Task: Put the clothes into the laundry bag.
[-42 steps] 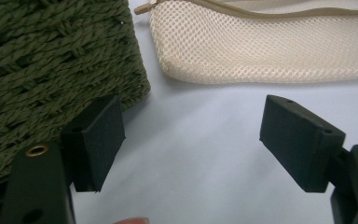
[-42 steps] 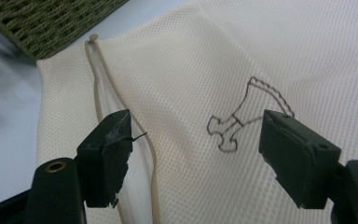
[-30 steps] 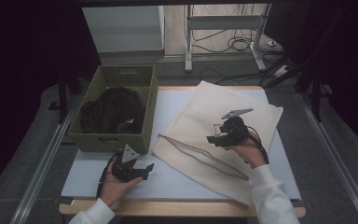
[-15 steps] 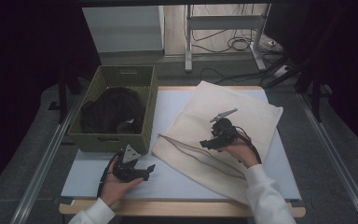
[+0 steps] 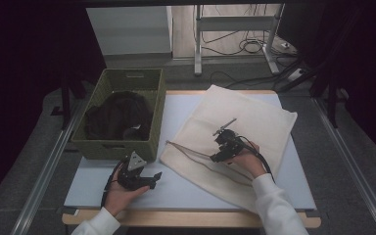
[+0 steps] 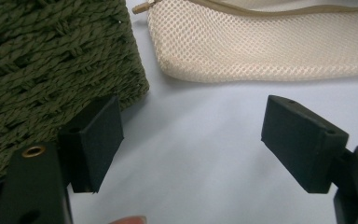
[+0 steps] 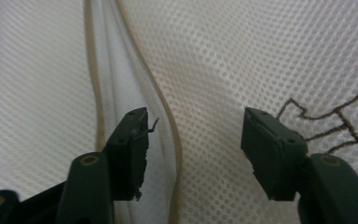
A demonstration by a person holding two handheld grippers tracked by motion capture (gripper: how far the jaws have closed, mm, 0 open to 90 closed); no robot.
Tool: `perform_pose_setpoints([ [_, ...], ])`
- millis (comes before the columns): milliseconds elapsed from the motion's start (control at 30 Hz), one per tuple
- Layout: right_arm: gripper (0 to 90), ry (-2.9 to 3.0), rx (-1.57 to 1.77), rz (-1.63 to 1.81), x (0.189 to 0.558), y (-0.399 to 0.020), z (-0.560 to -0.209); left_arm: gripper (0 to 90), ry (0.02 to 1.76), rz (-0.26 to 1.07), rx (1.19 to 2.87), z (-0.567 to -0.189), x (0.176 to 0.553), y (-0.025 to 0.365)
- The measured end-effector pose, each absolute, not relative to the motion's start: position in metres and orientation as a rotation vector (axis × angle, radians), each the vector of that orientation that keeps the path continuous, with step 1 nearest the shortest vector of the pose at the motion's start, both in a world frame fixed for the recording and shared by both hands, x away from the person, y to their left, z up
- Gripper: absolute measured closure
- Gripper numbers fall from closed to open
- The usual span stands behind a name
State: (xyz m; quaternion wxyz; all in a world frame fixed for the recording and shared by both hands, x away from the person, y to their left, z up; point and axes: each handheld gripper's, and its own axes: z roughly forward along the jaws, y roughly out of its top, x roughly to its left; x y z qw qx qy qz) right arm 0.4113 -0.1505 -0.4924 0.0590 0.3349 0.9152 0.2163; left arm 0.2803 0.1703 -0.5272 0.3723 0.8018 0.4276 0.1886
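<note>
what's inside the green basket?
The green woven basket holds a heap of dark cloth, with a small pale patch showing near its front. Whatever lies under the cloth, and the basket's floor, is covered.

The person wears white sleeves (image 5: 274,205), and each hand carries a black gripper — the left gripper (image 5: 149,180) topped by a grey three-cornered plate, the right gripper (image 5: 219,155) trailing a black cable — with brass-ringed screw holes.

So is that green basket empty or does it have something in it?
Not empty: the woven green basket holds a heap of dark clothing, filling most of its inside.
</note>
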Motion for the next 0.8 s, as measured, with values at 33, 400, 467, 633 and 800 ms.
perform_pose_setpoints([
  [33, 44.9, 2.766, 1.003, 0.633, 0.4111, -0.1501, -0.4935, 20.8, 1.095, 0.483, 2.056, -0.5271, 0.2801, 0.1703],
  [400, 56.5, 2.753, 1.016, 0.573, 0.4115, -0.1504, -0.4995, 20.3, 1.104, 0.49, 2.055, -0.5274, 0.2803, 0.1712],
  [467, 63.2, 2.756, 1.025, 0.575, 0.4117, -0.151, -0.4999, 20.3, 1.104, 0.49, 2.057, -0.5277, 0.2804, 0.171],
  [633, 72.0, 2.75, 1.051, 0.587, 0.4133, -0.1541, -0.5, 20.2, 1.102, 0.49, 2.062, -0.5283, 0.2806, 0.171],
  [800, 80.8, 2.75, 1.067, 0.636, 0.4151, -0.1586, -0.501, 20.1, 1.099, 0.495, 2.063, -0.5288, 0.2804, 0.1712],
])
